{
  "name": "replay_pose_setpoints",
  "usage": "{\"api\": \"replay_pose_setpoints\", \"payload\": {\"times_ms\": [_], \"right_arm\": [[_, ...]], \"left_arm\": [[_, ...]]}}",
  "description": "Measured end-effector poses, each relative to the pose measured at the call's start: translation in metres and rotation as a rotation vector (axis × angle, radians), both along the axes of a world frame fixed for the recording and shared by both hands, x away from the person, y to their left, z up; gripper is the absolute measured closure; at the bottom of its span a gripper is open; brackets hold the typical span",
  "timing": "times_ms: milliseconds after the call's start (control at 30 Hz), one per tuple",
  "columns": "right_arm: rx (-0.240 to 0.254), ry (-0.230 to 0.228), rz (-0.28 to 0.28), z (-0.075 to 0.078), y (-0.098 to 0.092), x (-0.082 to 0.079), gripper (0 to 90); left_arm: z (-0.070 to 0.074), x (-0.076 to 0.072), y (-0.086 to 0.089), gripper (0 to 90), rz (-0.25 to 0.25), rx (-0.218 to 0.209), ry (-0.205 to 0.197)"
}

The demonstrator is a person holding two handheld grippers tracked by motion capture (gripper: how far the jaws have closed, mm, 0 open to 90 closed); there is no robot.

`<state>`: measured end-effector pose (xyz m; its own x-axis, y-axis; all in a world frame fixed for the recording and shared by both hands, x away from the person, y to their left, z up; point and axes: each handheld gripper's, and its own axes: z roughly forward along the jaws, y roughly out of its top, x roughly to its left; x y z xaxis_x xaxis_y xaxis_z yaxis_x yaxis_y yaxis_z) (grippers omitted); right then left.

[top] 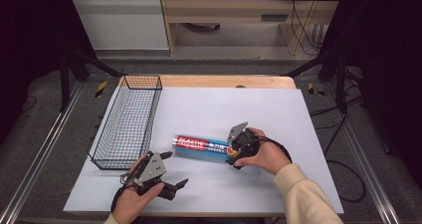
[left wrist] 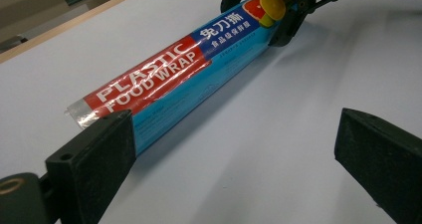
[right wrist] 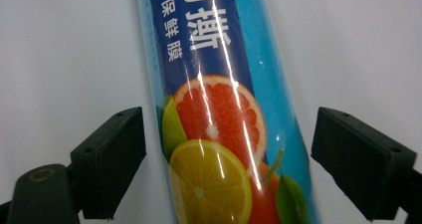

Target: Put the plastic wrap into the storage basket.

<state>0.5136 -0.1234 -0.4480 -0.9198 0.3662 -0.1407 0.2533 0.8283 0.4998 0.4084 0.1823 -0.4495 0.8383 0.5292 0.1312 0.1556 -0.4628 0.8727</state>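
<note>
A roll of plastic food wrap (top: 201, 145) in a red and blue wrapper lies flat near the middle of the white table top (top: 234, 107). My right gripper (top: 230, 148) sits over the roll's right end, the end printed with citrus fruit. In the right gripper view the roll (right wrist: 219, 119) runs between the jaws of the right gripper (right wrist: 229, 154), with a gap on each side, so they are open around it. My left gripper (top: 175, 169) rests near the front edge, open and holding nothing. In the left gripper view its jaws (left wrist: 234, 149) frame the roll (left wrist: 174, 74) and the right gripper (left wrist: 263, 10) beyond.
A black wire basket (top: 152, 119) stands along the table's left side, just behind my left hand. A wooden strip (top: 224, 81) edges the far side of the table. Dark frame rails run along both sides.
</note>
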Motion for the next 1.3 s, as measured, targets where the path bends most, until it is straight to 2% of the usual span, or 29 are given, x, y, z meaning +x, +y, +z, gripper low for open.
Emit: {"api": "replay_pose_setpoints", "payload": {"times_ms": [167,200,333,467,533,567,600,633,667,700,733,767,833,900,1033,1167,1233,1267,1300], "right_arm": [[-0.036,0.028,0.0,-0.007,0.003,0.002,20.7],[-0.04,0.026,0.013,-0.007,0.003,0.003,21.7],[-0.049,0.022,-0.005,-0.007,0.004,0.004,26.4],[-0.054,0.025,0.001,-0.006,0.004,0.005,27.4],[-0.06,0.014,0.009,-0.006,0.004,0.003,28.0],[-0.054,-0.014,0.022,-0.006,0.003,0.001,28.4],[-0.054,-0.014,0.022,-0.006,0.003,0.001,28.4],[-0.056,-0.042,0.027,-0.006,0.003,-0.003,28.6],[-0.056,-0.042,0.027,-0.006,0.003,-0.003,28.6],[-0.069,-0.063,0.032,-0.004,0.001,-0.005,28.6],[-0.069,-0.063,0.032,-0.004,0.001,-0.005,28.6],[-0.073,-0.09,0.039,-0.001,-0.002,-0.007,28.7],[-0.075,-0.095,0.038,0.002,-0.006,-0.009,28.7],[-0.085,-0.106,0.043,0.007,-0.01,-0.011,28.7],[-0.115,-0.137,0.056,0.018,-0.017,-0.014,28.8],[-0.138,-0.161,0.059,0.027,-0.024,-0.016,28.8],[-0.142,-0.183,0.044,0.038,-0.03,-0.017,28.9],[-0.142,-0.183,0.044,0.038,-0.03,-0.017,28.9],[-0.146,-0.197,0.041,0.046,-0.035,-0.019,28.9]], "left_arm": [[0.0,0.0,0.0,3.0,-0.005,0.008,0.005],[-0.001,0.0,0.0,3.0,-0.005,0.009,0.005],[-0.001,0.0,-0.001,3.0,-0.007,0.01,0.008],[-0.001,0.0,0.0,3.1,-0.007,0.01,0.008],[0.0,0.0,0.0,3.1,-0.006,0.008,0.006],[0.0,0.0,0.001,3.2,-0.002,0.009,0.0],[0.0,0.0,0.001,3.2,-0.002,0.009,0.0],[0.002,0.0,0.002,3.3,0.0,0.005,-0.008],[0.002,0.0,0.002,3.3,0.0,0.005,-0.008],[0.004,0.0,0.002,3.3,0.001,0.02,-0.032],[0.004,0.0,0.002,3.4,0.001,0.02,-0.032],[0.006,0.001,0.001,3.4,-0.01,0.033,-0.048],[0.011,0.002,-0.001,3.5,-0.02,0.05,-0.065],[0.017,0.005,-0.004,3.6,-0.039,0.044,-0.069],[0.033,0.016,-0.015,3.6,-0.07,0.124,-0.116],[0.042,0.028,-0.026,3.6,-0.09,0.152,-0.122],[0.048,0.034,-0.033,3.9,-0.107,0.185,-0.132],[0.051,0.037,-0.037,3.9,-0.117,0.196,-0.131],[0.056,0.042,-0.044,3.9,-0.137,0.228,-0.141]]}}
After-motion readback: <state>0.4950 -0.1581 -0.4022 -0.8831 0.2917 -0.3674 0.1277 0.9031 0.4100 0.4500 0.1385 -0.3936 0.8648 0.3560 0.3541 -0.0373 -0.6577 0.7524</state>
